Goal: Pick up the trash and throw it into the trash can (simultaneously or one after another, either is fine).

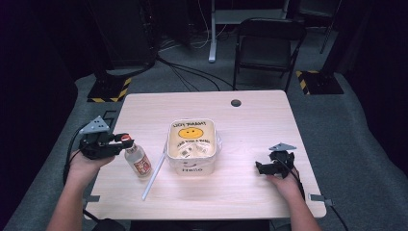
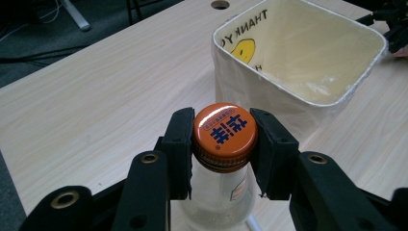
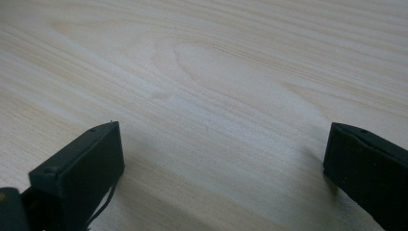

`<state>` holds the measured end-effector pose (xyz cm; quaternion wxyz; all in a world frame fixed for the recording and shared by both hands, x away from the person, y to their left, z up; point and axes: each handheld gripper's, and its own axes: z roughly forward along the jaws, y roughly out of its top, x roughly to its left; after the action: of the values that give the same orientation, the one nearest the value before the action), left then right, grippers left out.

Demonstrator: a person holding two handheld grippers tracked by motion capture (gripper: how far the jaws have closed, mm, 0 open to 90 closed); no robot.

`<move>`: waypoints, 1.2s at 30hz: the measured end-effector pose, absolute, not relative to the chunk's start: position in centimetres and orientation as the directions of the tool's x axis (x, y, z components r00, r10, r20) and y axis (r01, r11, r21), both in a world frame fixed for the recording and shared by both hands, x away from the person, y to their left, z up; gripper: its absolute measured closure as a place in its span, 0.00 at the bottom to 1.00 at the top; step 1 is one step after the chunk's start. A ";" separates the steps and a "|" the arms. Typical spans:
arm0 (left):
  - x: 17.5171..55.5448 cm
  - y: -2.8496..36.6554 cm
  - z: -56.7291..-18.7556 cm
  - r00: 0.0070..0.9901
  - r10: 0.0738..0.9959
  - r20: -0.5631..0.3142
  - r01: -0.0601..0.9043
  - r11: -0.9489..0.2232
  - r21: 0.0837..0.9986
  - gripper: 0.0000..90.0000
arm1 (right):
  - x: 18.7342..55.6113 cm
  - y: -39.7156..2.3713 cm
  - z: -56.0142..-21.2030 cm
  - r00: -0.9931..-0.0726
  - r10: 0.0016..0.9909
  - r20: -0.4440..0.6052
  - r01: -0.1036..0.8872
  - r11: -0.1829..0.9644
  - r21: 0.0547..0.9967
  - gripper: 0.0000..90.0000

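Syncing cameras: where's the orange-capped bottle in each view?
High view: bottle left of centre, its cap in the left gripper.
Left gripper view: bottom centre, cap between the pads, bottle below.
Right gripper view: not in it.
Shared landmark: white smiley-face bin, upper right in the left gripper view.

bin (image 2: pixel 269 91) reads "THANK YO", perhaps "Hello"

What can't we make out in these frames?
- Bottle base and label: left gripper view, cut off by the bottom edge and covered by the left tool, which is shut on the orange cap.
- Bin contents: high view, too small to identify; left gripper view, the near wall hides the floor.
- Right tool: right gripper view, jaws wide apart, bodies cut off by the edges.
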<state>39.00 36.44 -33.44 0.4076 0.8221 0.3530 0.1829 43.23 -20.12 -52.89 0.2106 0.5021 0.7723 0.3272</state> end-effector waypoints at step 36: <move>39.2 35.7 -26.8 0.698 0.713 0.064 0.388 -0.451 0.804 0.70 | 43.2 -20.1 -52.9 -0.406 0.914 0.004 0.638 0.280 0.717 0.00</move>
<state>39.24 35.66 -26.84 0.4047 0.8279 0.3324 0.2009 43.23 -20.10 -52.89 0.2106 0.5028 0.7718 0.3273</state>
